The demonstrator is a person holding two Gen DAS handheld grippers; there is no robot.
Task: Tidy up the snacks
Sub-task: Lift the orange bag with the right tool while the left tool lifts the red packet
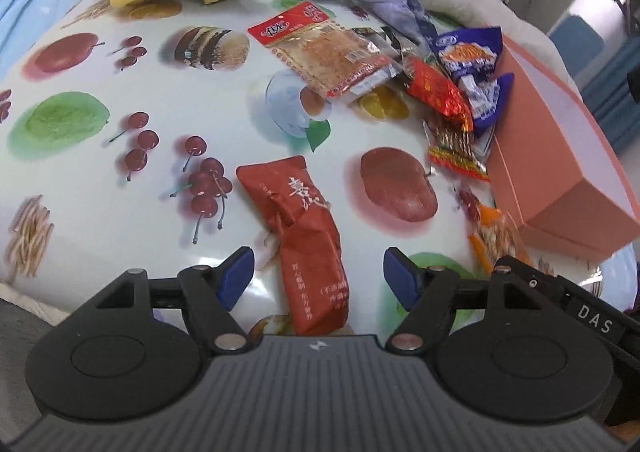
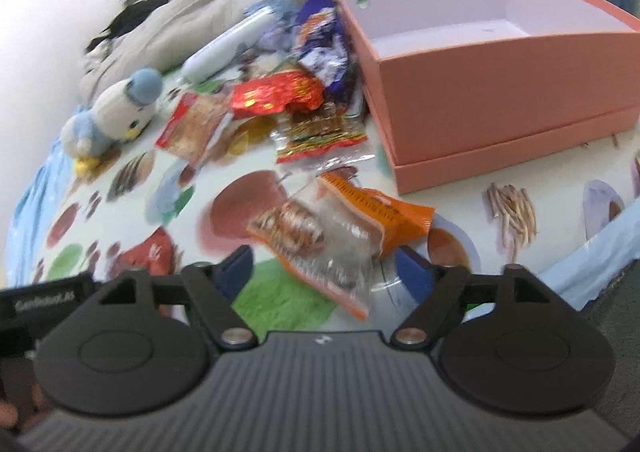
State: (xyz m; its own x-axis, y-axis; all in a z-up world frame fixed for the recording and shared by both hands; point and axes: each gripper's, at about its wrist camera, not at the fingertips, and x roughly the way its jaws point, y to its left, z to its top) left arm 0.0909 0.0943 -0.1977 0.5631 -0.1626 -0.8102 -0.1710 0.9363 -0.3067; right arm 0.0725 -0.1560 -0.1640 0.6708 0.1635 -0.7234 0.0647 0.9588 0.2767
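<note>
2 grippers, both with jaws spread and nothing pinched. My left gripper (image 1: 318, 272) straddles the dark red packet (image 1: 298, 240) at lower centre of the left wrist view; pads stand clear of it on both sides and the packet lies flat on the fruit-print tablecloth (image 1: 100, 156). My right gripper (image 2: 326, 272) sits over the orange-and-clear snack bag (image 2: 340, 228) at centre of the right wrist view, bag between the fingers but not squeezed, its lower end reaching past the pads toward the camera. The pink box (image 2: 500, 92) is at upper right of that view, open, and as far as I can see it's empty; I read it as the target. The rest of the snacks are piled against its left wall: red foil pack (image 2: 276, 94), blue-purple bag (image 2: 320, 32), striped packet (image 2: 320, 132). A plush penguin (image 2: 116, 112) lies at left, a white tube (image 2: 224, 48) behind the pile. Risks from here: the red packet is crumpled and lies lengthwise along the jaw gap, so closing may catch only a fold and it slips on lift. The clear bag is slick and floppy; an off-centre pinch lets it swing and clip the box wall. Right view is motion-blurred, so my alignment there is a guess.
</note>
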